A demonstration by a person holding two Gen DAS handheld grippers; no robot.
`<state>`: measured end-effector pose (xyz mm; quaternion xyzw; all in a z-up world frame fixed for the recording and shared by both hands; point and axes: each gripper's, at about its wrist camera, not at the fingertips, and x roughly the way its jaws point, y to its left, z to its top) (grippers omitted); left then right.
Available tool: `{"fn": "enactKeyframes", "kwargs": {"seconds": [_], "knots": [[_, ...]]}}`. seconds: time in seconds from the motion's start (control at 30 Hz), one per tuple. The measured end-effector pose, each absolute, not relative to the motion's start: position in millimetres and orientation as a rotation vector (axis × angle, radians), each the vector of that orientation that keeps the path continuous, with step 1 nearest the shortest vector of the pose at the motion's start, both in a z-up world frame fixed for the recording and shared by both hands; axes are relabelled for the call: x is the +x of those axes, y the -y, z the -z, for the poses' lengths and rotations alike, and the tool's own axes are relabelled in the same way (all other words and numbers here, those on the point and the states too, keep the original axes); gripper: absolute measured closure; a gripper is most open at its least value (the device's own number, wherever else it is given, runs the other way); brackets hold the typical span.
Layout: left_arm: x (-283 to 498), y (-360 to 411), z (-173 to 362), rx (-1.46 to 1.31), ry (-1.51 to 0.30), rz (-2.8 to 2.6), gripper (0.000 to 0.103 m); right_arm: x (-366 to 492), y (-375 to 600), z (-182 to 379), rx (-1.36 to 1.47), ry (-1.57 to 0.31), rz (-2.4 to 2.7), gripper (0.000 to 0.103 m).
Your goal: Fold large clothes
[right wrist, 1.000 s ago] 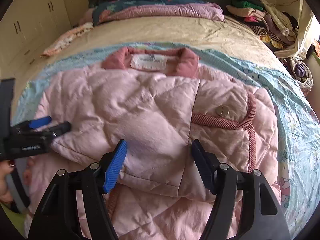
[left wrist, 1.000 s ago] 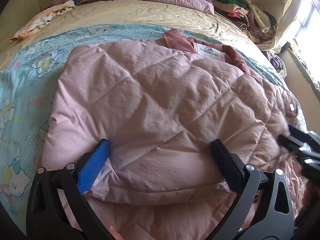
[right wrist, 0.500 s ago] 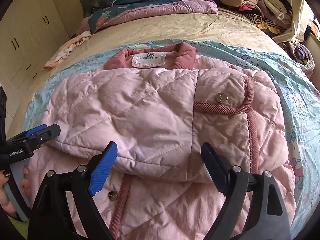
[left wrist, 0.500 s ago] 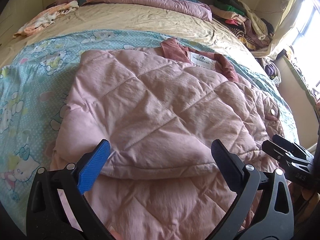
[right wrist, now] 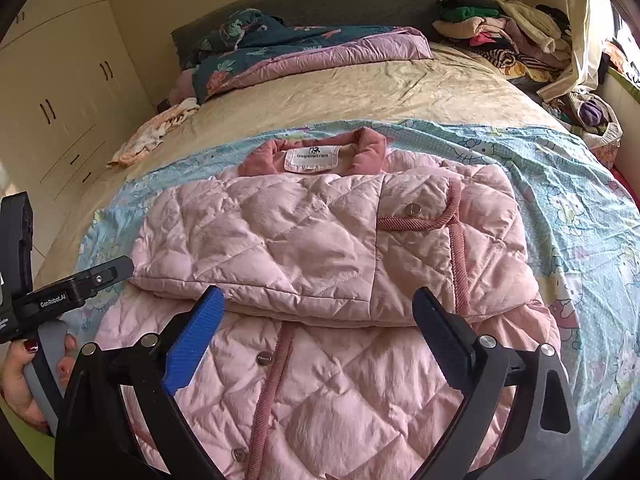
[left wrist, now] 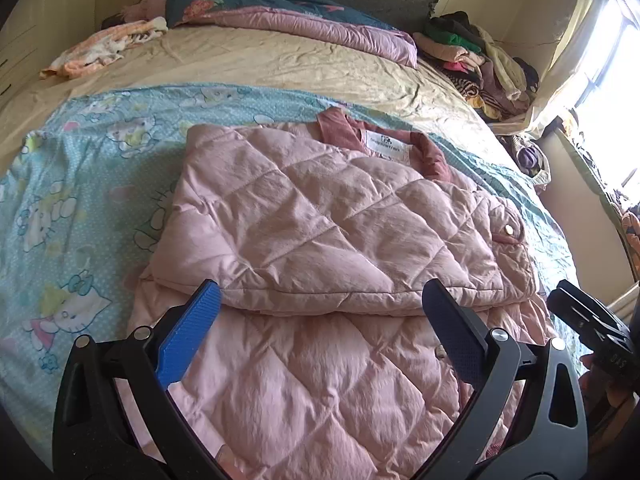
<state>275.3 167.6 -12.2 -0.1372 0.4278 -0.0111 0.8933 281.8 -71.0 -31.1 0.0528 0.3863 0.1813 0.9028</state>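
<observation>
A pink quilted jacket (left wrist: 320, 220) lies on the bed, its sleeves folded across the chest and its dark pink collar with a white label at the far end. It also shows in the right wrist view (right wrist: 320, 240), with corded trim and snap buttons. My left gripper (left wrist: 320, 320) is open and empty, hovering over the jacket's lower half. My right gripper (right wrist: 316, 320) is open and empty, also above the lower half near the folded edge. Each gripper shows at the edge of the other's view.
The jacket rests on a light blue cartoon-print sheet (left wrist: 80, 200) over a beige bedspread (right wrist: 360, 92). Folded quilts (right wrist: 320, 52) lie at the headboard. A heap of clothes (right wrist: 500, 28) sits at the far right. Wardrobe doors (right wrist: 52, 100) stand at the left.
Both grippers have pulled back and up from the folded sleeve edge, so more of the jacket's lower half shows. The jacket lies still.
</observation>
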Motion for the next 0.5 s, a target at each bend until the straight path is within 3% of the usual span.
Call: {"fn": "enactKeyframes", "kwargs": {"seconds": [0.5], "knots": [[224, -159, -33, -0.272, -0.786, 0.037, 0.009, 224, 94, -17, 0.14, -0.682, -0.393, 0.005]]}}
